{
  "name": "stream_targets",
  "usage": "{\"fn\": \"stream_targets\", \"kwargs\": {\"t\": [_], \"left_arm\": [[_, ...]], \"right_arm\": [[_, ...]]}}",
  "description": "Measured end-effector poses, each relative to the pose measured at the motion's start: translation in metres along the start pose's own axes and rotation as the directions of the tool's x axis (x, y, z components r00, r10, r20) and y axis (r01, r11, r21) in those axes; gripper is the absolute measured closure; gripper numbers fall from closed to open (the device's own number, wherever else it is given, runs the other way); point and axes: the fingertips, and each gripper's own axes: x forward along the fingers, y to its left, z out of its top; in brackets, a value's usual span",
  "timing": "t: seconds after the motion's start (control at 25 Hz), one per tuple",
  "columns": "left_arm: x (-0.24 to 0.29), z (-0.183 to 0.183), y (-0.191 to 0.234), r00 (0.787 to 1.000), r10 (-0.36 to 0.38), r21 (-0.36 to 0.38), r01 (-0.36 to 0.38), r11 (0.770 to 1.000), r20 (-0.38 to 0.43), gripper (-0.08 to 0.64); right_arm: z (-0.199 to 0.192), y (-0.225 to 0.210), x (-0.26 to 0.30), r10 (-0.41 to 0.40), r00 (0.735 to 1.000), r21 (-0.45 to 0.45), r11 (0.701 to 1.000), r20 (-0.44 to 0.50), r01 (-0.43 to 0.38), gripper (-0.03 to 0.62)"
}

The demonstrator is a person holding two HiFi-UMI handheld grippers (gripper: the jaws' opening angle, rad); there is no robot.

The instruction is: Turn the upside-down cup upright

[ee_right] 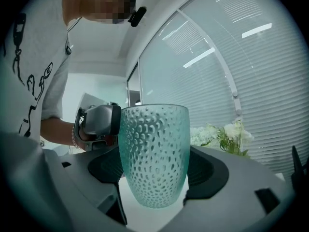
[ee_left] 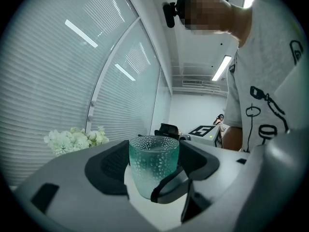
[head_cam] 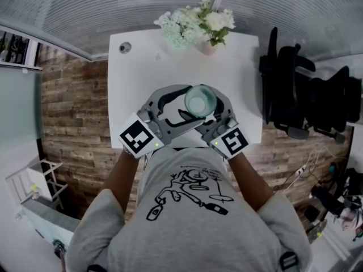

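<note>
Head view: cup [head_cam: 200, 101] stood mouth-up at white table [head_cam: 238, 67] near edge, right gripper [head_cam: 212, 112] clamped on its sides, left gripper [head_cam: 187, 102] pinching it at the tips, likely steadying the set-down

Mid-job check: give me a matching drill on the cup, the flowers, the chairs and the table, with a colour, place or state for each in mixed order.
Things:
1. cup
2. flowers
3. chairs
4. table

Descriptions:
A. black, off the table's right side
B. white, flat top
C. blue-green, dimpled, mouth up
D. white and pale green, at the table's far edge

Pairs: 1-C, 2-D, 3-A, 4-B
</note>
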Motion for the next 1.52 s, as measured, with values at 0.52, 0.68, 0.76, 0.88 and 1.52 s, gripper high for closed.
{"fn": "stream_targets", "kwargs": {"t": [0.52, 0.68, 0.76, 0.88, 1.52], "left_arm": [[0.002, -0.042, 0.013, 0.999, 0.011, -0.033, -0.012, 0.999, -0.041, 0.238], [0.004, -0.054, 0.019, 0.998, 0.025, -0.032, -0.026, 0.999, -0.049, 0.238], [0.005, -0.058, 0.023, 0.999, 0.028, -0.038, -0.030, 0.999, -0.047, 0.238], [0.006, -0.066, 0.028, 0.998, 0.027, -0.039, -0.029, 0.999, -0.048, 0.238], [0.020, -0.119, 0.049, 0.994, 0.031, -0.021, -0.034, 0.999, -0.100, 0.238]], "right_arm": [[-0.048, -0.006, 0.007, 0.002, 0.989, -0.006, 1.000, -0.145, -0.003, 0.229], [-0.059, -0.009, 0.011, 0.003, 0.985, -0.021, 1.000, -0.175, -0.007, 0.229], [-0.064, -0.011, 0.013, 0.003, 0.983, -0.025, 1.000, -0.185, -0.008, 0.228], [-0.071, -0.014, 0.015, 0.002, 0.980, -0.028, 1.000, -0.199, -0.008, 0.227], [-0.128, -0.035, 0.022, 0.003, 0.951, -0.047, 0.999, -0.310, -0.019, 0.227]]}}
